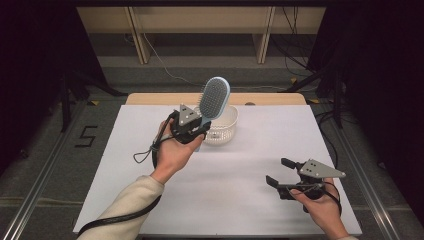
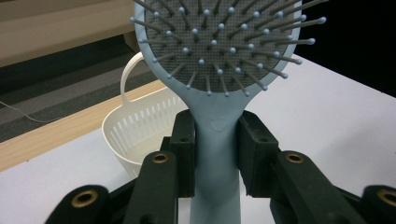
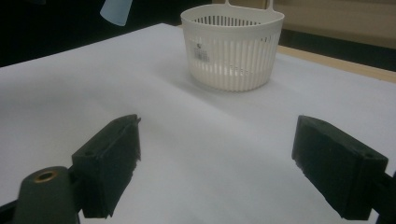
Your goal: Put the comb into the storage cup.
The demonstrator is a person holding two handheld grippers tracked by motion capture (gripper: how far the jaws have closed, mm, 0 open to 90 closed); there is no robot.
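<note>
Keeping the left claw [image 1: 198, 125] clamped on the pale blue plastic hairbrush [image 2: 217, 60], lower its handle into the white slotted basket [image 1: 222, 127] just beyond, while the right claw [image 1: 280, 172] waits apart.

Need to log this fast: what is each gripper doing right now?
Left gripper: closed on the handle of the hairbrush, near the basket.
Right gripper: open, nothing between its jaws.

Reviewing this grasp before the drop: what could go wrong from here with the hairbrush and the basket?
1. The left gripper clamps the light-blue plastic paddle hairbrush low on its handle, head high; it could pivot or slip between the pads.
2. The small white slotted plastic basket looks shorter than the brush, so the brush may stick out or tip the basket.
3. The right gripper is open, away from the basket, so nothing steadies it.
</note>
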